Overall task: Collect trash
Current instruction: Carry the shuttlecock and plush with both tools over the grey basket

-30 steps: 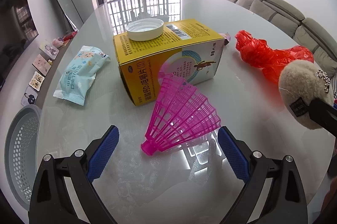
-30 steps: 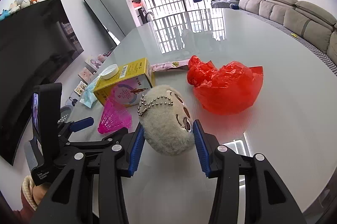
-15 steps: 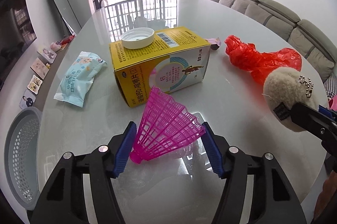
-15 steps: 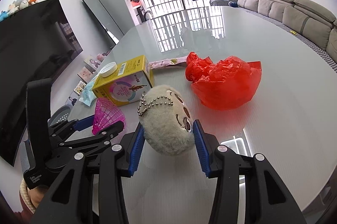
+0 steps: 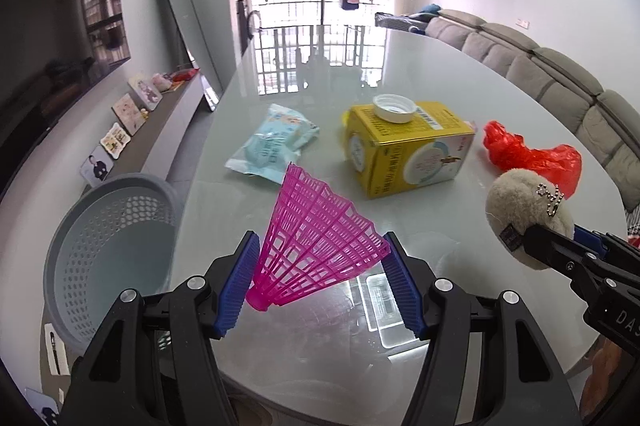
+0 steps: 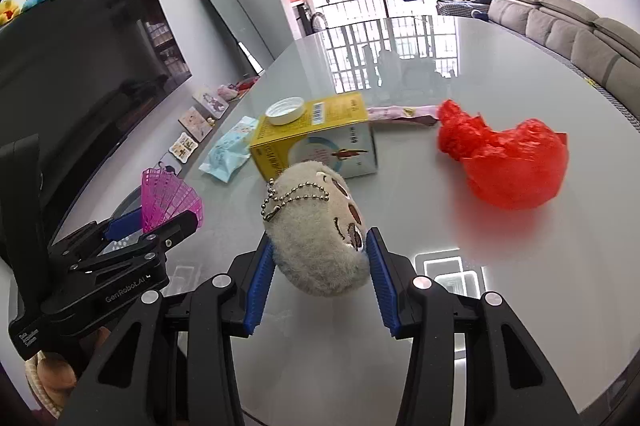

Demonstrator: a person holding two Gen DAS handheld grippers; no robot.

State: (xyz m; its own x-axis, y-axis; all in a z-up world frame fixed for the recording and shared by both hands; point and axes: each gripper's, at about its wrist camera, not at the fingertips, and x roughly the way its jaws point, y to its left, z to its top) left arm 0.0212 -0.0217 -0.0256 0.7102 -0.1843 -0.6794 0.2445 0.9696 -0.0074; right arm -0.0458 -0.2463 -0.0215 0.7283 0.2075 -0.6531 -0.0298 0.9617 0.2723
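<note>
My left gripper (image 5: 320,272) is shut on a pink plastic shuttlecock (image 5: 316,246) and holds it above the glossy white table (image 5: 400,57), near its left edge. The shuttlecock also shows in the right wrist view (image 6: 170,199). My right gripper (image 6: 318,274) is shut on a beige plush keychain toy (image 6: 318,234) with a bead chain, held above the table. A grey perforated basket (image 5: 108,250) stands on the floor left of the table. A yellow box (image 5: 408,145) with a white lid (image 5: 394,107) on top, a pale blue packet (image 5: 272,145) and a red plastic bag (image 5: 532,155) lie on the table.
A pink wrapper strip (image 6: 400,113) lies behind the yellow box. A grey sofa (image 5: 540,65) runs along the right. A television (image 6: 80,65), a leaning mirror (image 5: 184,25) and a low shelf with pictures (image 5: 128,113) line the left wall.
My left gripper closed on the pink shuttlecock, lifted it off the table and swung left so the basket came into view. My right gripper kept its hold on the plush toy.
</note>
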